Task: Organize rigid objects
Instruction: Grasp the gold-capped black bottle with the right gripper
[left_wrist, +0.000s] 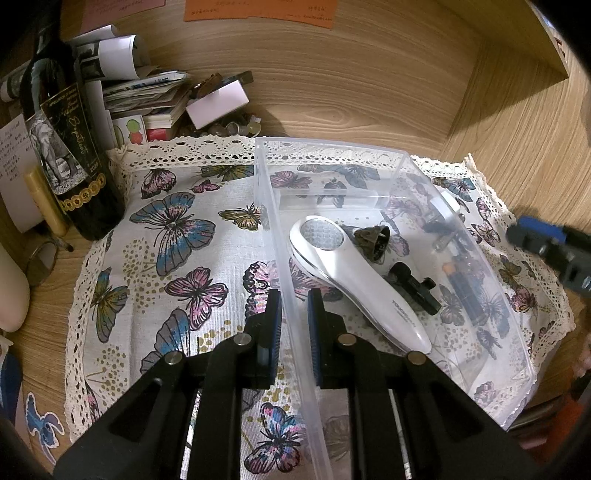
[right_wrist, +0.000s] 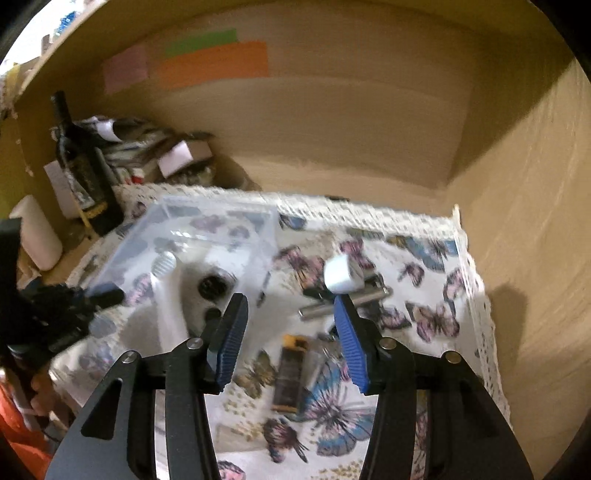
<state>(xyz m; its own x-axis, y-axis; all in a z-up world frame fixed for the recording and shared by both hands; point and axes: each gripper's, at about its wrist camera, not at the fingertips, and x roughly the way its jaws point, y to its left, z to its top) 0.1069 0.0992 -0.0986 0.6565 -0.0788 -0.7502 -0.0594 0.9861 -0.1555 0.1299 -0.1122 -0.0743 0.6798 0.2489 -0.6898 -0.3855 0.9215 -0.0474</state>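
Nearest to us, the left claw (left_wrist: 293, 321) is clamped on the near wall of the clear bin (left_wrist: 402, 158), one pad outside and one inside, steadying it on the butterfly cloth (left_wrist: 177, 266). Ahead of that claw and to its right, inside the bin, lie a white handheld device (left_wrist: 354, 280), a dark cone-shaped piece (left_wrist: 371, 238) and a small black part (left_wrist: 413, 282).

The right claw (right_wrist: 290, 332) is parted with nothing between its pads; it hangs above the loose items left on the cloth. Directly below it lies a dark bar (right_wrist: 288, 373); just beyond its tips lie a metal tube (right_wrist: 343, 302) and a white cap (right_wrist: 341, 277). The bin sits ahead and to its left.

We judge the sorting part done: some pieces binned, several outstanding. The next move calls for lowering onto one loose piece, most likely the bar or the tube, with pads set across its narrow width.

Room is adequate above the cloth. The wooden wall (right_wrist: 535, 258) stands to the right claw's right, beyond the cloth's lace edge. The bin's right wall stands close to the tube and must be cleared on the carry.
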